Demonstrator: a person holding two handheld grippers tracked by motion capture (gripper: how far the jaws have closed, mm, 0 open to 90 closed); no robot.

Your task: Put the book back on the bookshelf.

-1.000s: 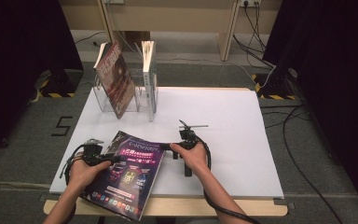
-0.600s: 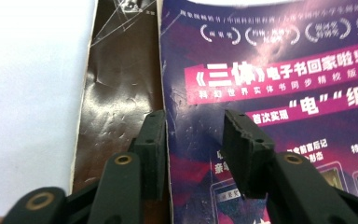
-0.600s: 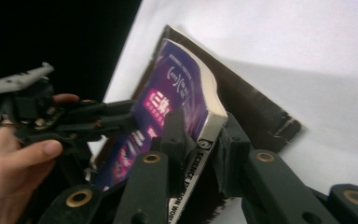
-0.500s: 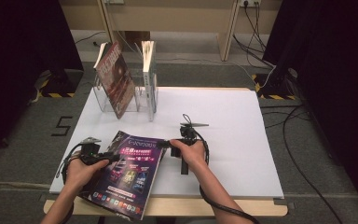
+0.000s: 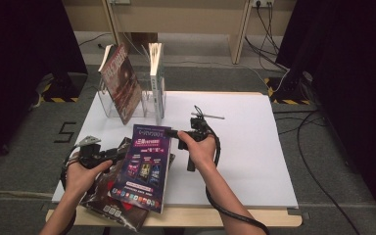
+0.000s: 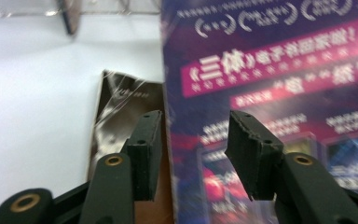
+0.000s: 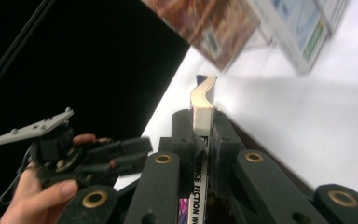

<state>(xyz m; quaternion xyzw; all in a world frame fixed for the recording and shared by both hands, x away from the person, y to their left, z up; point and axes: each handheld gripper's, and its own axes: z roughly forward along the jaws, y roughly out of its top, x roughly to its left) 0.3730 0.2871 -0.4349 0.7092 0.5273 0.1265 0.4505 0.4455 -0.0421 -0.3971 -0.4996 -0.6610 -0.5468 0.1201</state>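
Observation:
A purple magazine (image 5: 144,166) is lifted off the white table top (image 5: 254,147); its spine (image 7: 203,100) stands between my right gripper's pads. My right gripper (image 5: 172,133) (image 7: 203,116) is shut on that top right edge, its jaws having just been closing on it. At the magazine's left edge my left gripper (image 5: 121,153) (image 6: 193,135) is open. Its jaws have just been opening and straddle the cover's edge (image 6: 270,70) without pressing it. In the right gripper view the left gripper (image 7: 98,158) is seen in the person's hand. A dark glossy magazine (image 5: 105,205) (image 6: 121,107) lies underneath.
A clear rack (image 5: 105,105) at the table's back left holds a red-brown magazine (image 5: 122,83) leaning and a white book (image 5: 156,78) upright. Cables trail over the floor on the right. The table's front edge (image 5: 225,215) is near the person's forearms.
Both hands have risen. The right gripper has closed on the purple magazine's edge and lifted it, so the magazine now hangs raised above the dark one.

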